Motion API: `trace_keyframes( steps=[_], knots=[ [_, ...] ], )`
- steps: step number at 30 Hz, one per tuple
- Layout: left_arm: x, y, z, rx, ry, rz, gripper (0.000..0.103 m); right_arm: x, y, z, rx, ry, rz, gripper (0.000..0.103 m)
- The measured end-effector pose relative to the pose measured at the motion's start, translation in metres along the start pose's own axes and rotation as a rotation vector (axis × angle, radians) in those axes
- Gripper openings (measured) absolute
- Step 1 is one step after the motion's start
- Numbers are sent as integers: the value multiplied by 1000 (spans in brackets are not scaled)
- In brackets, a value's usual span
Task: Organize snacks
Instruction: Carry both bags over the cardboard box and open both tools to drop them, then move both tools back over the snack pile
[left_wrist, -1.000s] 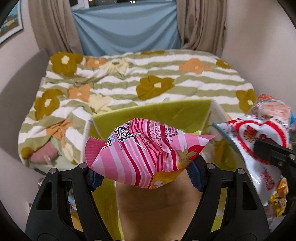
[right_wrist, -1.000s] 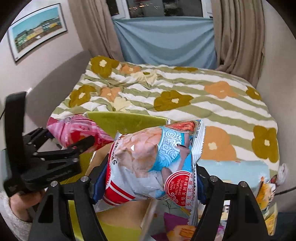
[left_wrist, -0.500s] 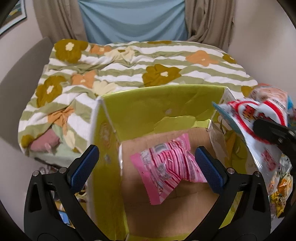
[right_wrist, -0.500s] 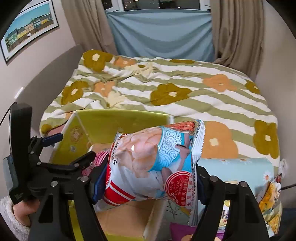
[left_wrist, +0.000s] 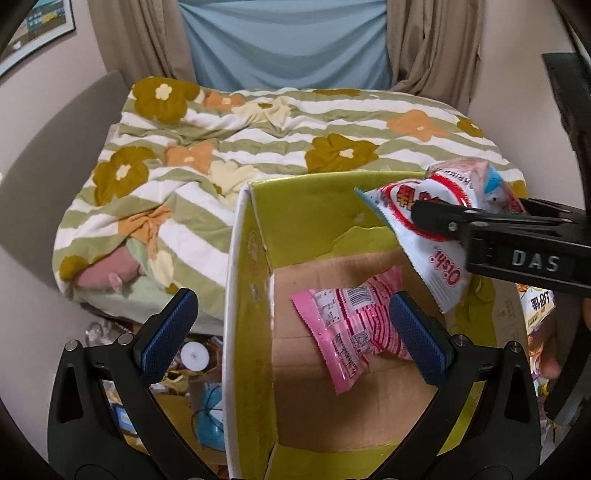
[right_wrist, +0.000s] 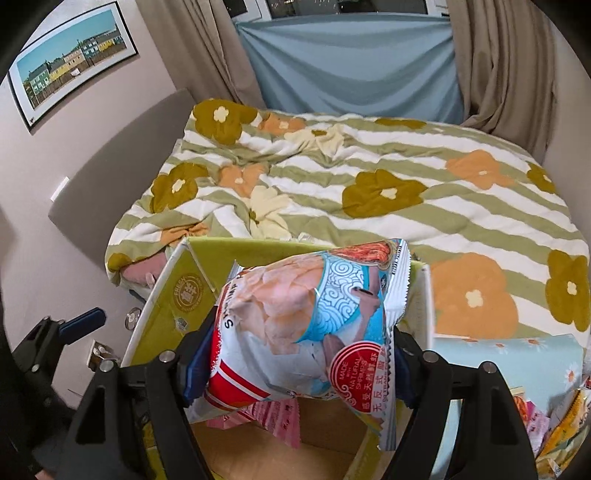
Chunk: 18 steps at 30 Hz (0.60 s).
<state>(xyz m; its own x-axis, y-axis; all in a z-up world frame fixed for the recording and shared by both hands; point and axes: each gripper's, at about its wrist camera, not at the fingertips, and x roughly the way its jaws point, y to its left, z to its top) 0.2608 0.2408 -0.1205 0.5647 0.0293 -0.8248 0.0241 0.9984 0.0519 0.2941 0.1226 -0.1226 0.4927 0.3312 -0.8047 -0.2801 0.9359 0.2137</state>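
The left hand-held gripper (left_wrist: 291, 325) is fully released; its blue pads straddle the left wall of the open yellow-green cardboard box (left_wrist: 236, 295) with nothing between them. The pink striped snack packet (left_wrist: 351, 328) lies flat on the box's brown floor. The right hand-held gripper (right_wrist: 295, 354) is opening, yet its pads still clasp the Oishi shrimp-cracker bag (right_wrist: 310, 317), held above the box. The box stands before the bed with the floral striped quilt (left_wrist: 295, 133).

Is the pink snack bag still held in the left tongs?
No, the pink snack bag lies loose on the box floor, below the open left tongs.
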Motion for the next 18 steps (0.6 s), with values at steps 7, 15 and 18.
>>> trace_keyframes(
  steps=[7,15,18],
  knots=[
    [6,4,-7,-23,26,-14,103,6,-4,-5,2,0,-39,103],
    [-4,2,-10,-21,17,-16,103,-9,-4,-13,-1,12,-33,103],
    [-19,0,-8,-8,-9,-16,103,-22,-2,-14,0,-12,-32,103]
  ],
)
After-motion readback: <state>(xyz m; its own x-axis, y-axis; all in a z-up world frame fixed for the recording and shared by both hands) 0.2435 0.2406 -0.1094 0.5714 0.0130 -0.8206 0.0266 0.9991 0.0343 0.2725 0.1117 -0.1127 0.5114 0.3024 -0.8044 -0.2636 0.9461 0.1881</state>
